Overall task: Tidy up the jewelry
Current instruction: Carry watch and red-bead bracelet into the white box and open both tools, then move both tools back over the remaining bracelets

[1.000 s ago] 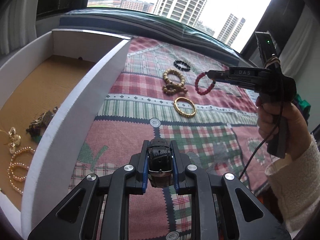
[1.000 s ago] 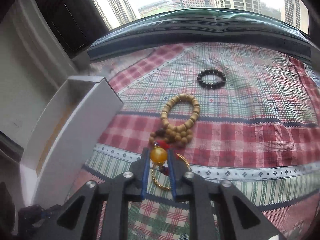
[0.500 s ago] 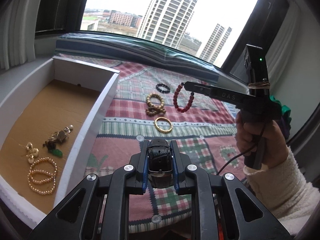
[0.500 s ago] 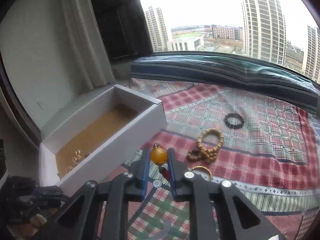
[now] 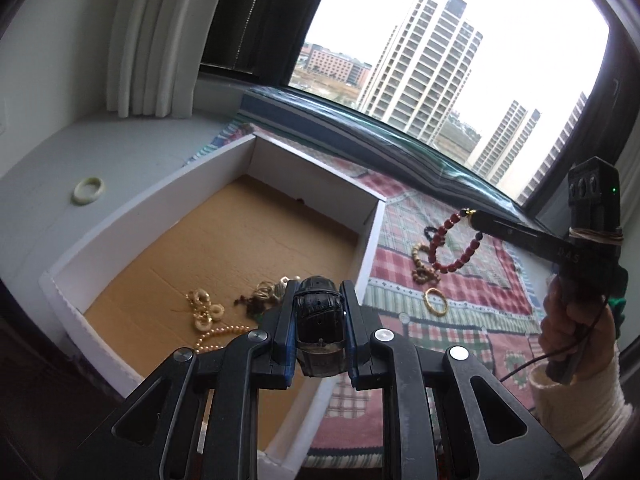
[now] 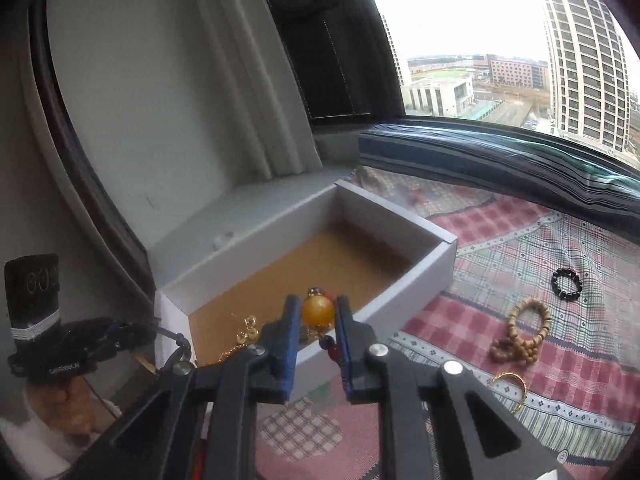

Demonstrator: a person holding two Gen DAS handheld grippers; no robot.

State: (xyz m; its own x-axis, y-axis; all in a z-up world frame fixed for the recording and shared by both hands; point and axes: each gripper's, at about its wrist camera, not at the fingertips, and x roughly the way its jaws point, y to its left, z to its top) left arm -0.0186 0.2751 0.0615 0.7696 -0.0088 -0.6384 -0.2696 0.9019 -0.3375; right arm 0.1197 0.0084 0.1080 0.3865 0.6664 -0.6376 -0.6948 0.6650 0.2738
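My left gripper (image 5: 319,312) is shut on a black leather watch strap (image 5: 320,320), held above the near right part of the white box (image 5: 120,228). The box has a brown floor with gold earrings (image 5: 204,308), a pearl strand (image 5: 218,336) and a dark tangle of jewelry (image 5: 264,292). My right gripper (image 6: 317,320) is shut on the amber bead (image 6: 318,312) of a red bead bracelet (image 5: 452,244), which hangs in the air to the right of the box (image 6: 420,280).
On the plaid cloth (image 6: 540,240) lie a wooden bead bracelet (image 6: 520,336), a black bead bracelet (image 6: 566,284) and a gold bangle (image 6: 508,388). A pale ring (image 5: 89,190) lies on the white sill left of the box. The window is behind.
Both grippers have lifted and swung left toward the box. The left gripper now hangs over the box's near right part; the right gripper with the bracelet has come closer to the box wall.
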